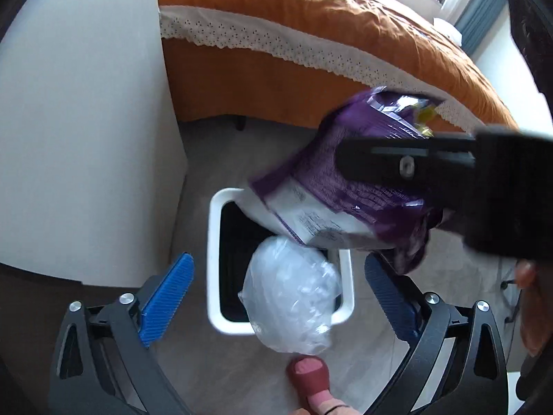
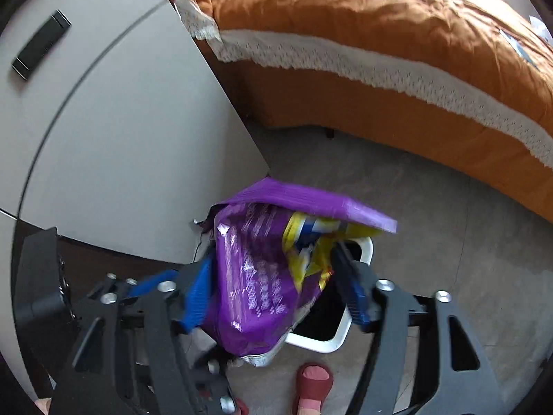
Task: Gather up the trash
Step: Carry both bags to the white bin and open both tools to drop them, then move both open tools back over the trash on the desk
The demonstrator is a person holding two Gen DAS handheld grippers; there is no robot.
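Observation:
A white-rimmed trash bin with a dark inside stands on the floor below both grippers; its rim also shows in the right wrist view. A crumpled clear plastic bag hangs in the air over the bin's near rim, free of my left gripper, which is open with its blue pads wide apart. My right gripper is over the bin with a purple snack bag between its jaws; the bag also shows in the left wrist view. The jaws stand fairly wide around it.
A bed with an orange cover and white lace trim runs along the far side. A white cabinet stands to the left of the bin. A foot in a red slipper is just in front of the bin on the grey floor.

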